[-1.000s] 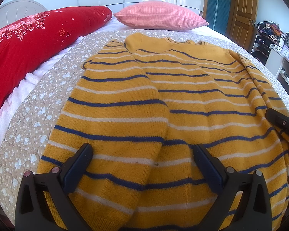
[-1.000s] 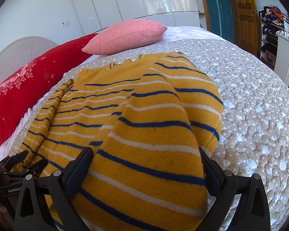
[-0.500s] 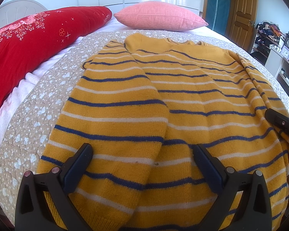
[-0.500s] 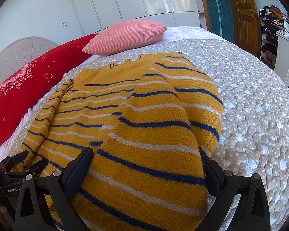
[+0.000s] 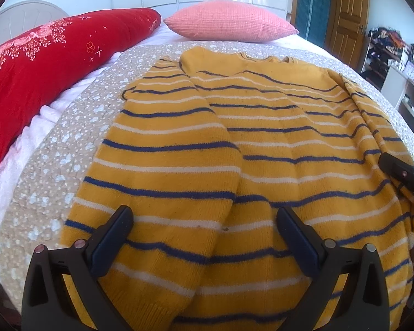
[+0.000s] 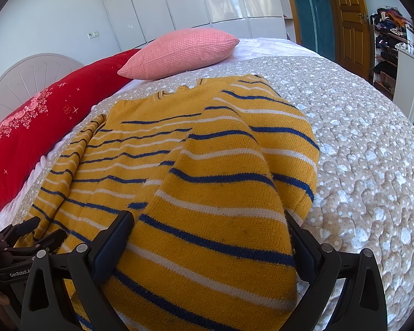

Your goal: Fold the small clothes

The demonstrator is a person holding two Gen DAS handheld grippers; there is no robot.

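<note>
Left wrist view, sweater (image 5: 262, 149) unmoved, both grippers unchanged

The sweater (image 5: 276, 143) lay spread on the bed, mustard yellow knit with thin navy and white stripes. Its neckline pointed toward the far pillows, its hem sat closest to the cameras. Both sleeves were folded inward over the body, one (image 5: 162, 165) along the left side, the other (image 6: 220, 193) draped over the right, wrinkling slightly.
</note>
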